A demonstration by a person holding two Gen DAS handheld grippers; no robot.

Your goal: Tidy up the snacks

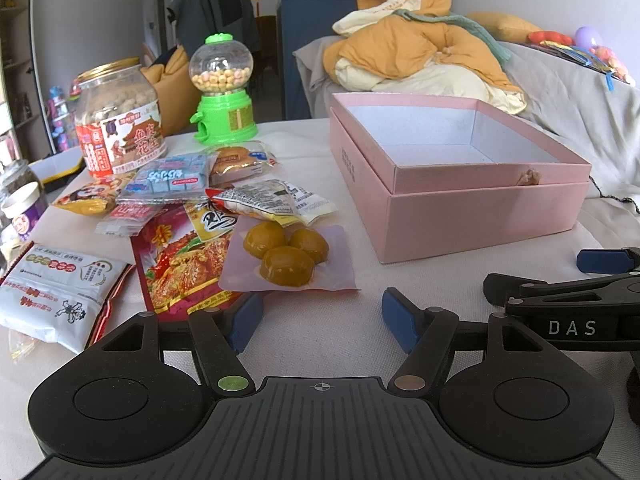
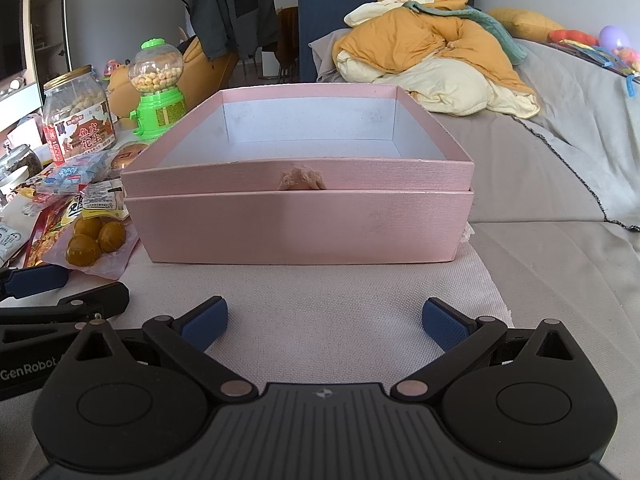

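The left gripper (image 1: 322, 322) rests low over the cloth-covered desk (image 1: 320, 344), its blue-padded fingers (image 1: 246, 320) spread wide with nothing between them. The right gripper (image 2: 324, 324) sits the same way, fingers (image 2: 444, 326) wide apart and holding nothing, aimed straight at the front wall of the pink box (image 2: 298, 216). That box stands open on the desk, its white inside bare as far as can be seen, with a small frayed tab at the middle of its front edge.

The snacks lie in a loose heap to the left of the box. Nearest the left gripper is a clear vacuum pack of three yellow-brown balls (image 1: 286, 256), lying partly on a red pouch printed with a cooked dish (image 1: 180, 264). A white packet with Chinese print (image 1: 60, 296) lies further left. Behind them are a blue-and-white wrapped pack (image 1: 172, 178), a wrapped bun (image 1: 240, 160), and several crumpled wrappers overlapping one another. At the back stand a clear jar of coated peanuts with a gold lid (image 1: 118, 120) and a green toy candy dispenser (image 1: 222, 88). A heap of orange and cream bedding (image 2: 432, 64) lies beyond the box.
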